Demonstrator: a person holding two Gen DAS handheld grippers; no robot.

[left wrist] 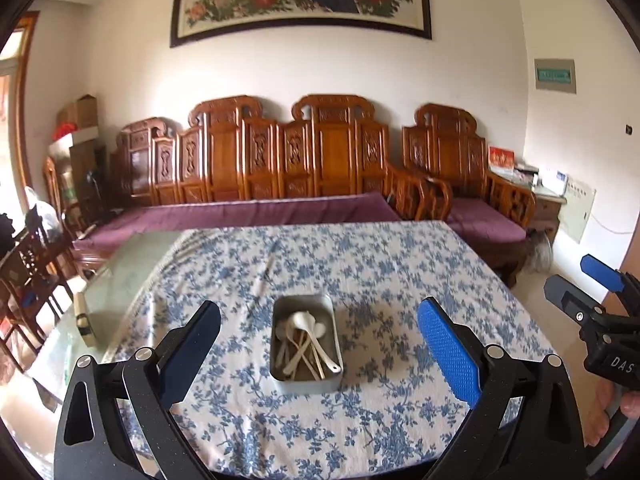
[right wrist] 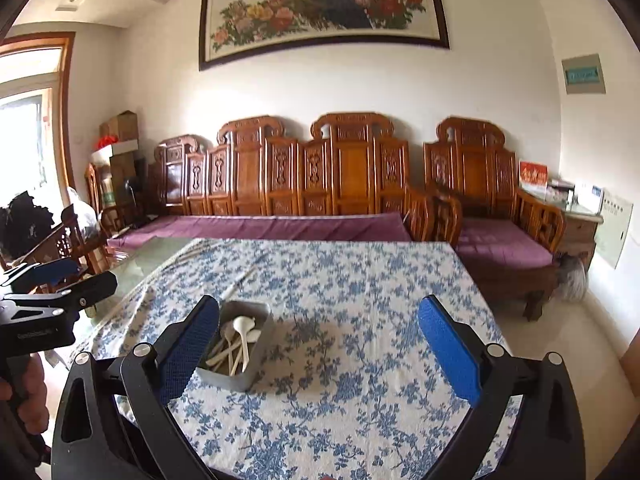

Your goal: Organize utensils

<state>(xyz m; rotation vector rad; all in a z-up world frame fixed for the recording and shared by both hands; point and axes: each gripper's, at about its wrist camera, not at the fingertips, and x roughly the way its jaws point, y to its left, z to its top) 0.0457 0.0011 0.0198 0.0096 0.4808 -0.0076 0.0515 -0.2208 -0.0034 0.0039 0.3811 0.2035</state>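
In the left wrist view the left gripper [left wrist: 319, 328] hangs above the near half of the table [left wrist: 460, 264] with its jaws spread wide and nothing between them. Seen through that gap, a metal tin [left wrist: 306, 383] sits on the blue-flowered tablecloth [left wrist: 380, 272], about midway between the table's left and right edges and nearer the front edge than the far one. White spoons [left wrist: 310, 322] and pale chopsticks [left wrist: 308, 360] lie heaped in it, crossing each other. At the right edge of this view the right gripper [left wrist: 576, 280] shows from the side, apart from the tin. In the right wrist view the right gripper [right wrist: 318, 330] is likewise wide apart and empty, held over the cloth with the tin [right wrist: 236, 376] just beside its left finger. The left gripper [right wrist: 60, 276] shows at the left, off toward the table's left edge. With the utensils [right wrist: 240, 340] already gathered in the tin, this would fit a finished gathering as well as a tin waiting to be sorted out. If a piece must be lifted, it would go best to pick one lying on top, grip a handle across its narrow width, and steady the tin so it does not slide on the cloth.
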